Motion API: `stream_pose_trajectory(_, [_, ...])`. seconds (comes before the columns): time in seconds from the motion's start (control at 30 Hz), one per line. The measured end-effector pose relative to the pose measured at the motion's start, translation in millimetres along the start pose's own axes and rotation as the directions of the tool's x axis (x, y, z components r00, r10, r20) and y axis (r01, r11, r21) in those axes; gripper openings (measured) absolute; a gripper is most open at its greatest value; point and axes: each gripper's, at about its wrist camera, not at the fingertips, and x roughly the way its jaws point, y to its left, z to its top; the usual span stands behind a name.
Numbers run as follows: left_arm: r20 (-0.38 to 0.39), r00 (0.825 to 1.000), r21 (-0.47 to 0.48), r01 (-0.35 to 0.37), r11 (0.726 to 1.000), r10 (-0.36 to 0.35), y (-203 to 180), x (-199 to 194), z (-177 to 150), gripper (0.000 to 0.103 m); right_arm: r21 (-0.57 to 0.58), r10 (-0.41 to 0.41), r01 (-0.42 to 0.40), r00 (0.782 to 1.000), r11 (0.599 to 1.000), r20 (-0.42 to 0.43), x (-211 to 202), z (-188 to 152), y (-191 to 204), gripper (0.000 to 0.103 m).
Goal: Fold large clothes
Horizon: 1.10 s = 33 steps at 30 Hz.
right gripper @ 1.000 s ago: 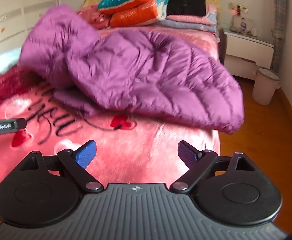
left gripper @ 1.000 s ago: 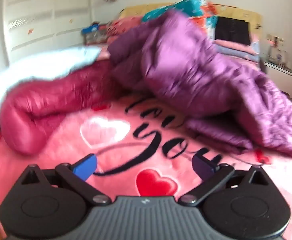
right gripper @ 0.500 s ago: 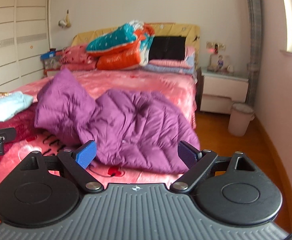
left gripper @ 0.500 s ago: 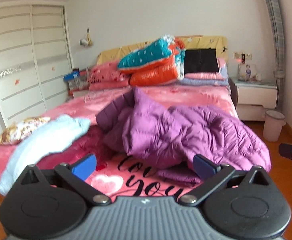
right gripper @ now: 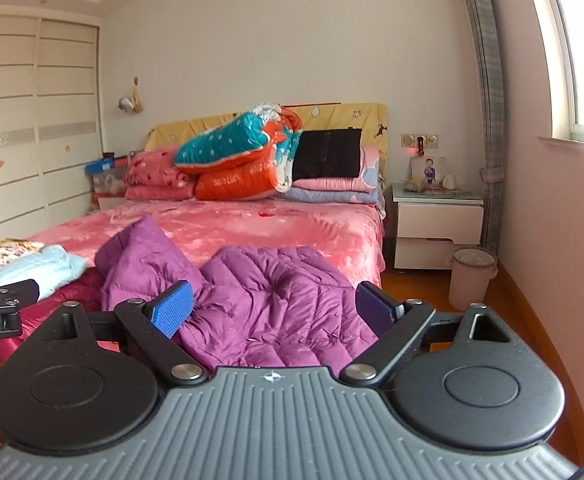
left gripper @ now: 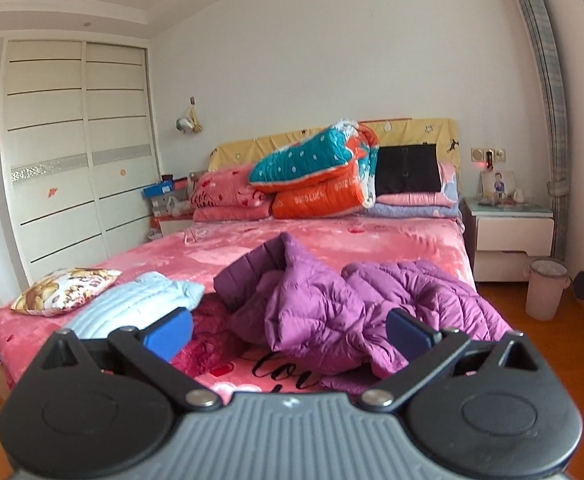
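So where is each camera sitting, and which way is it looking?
Left wrist: sits on the left gripper, looks up the bed at the purple jacket; its open jaws show, and the right gripper's tip at the right edge.
Right wrist: sits on the right gripper, looks the same way; its open jaws show, and the left gripper at the left edge.
Shared: jacket, pillows, bin.

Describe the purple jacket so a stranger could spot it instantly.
Start at the big pink bed. At its foot end lies a crumpled quilted purple jacket, puffy and shiny. The pale blue garment beside it is lighter in colour and sits further left.
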Motion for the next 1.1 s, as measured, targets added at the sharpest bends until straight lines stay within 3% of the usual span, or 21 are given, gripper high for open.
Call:
stream_pose_trajectory(0.33, [0.035,0.999,0.016,-0.019,1.000,0.019,1,-11,0,0.102,-0.025,0.002,-0.001,0.999,1.000,0.043,-10,-2,9,0.103])
stream_pose_trajectory(1.1, [-0.002,0.998,0.028,-0.062,0.998,0.062,-1,-3,-3,0.102,-0.028,0.015,-0.014,0.998,1.000,0.056,-16,-5,3,0.103])
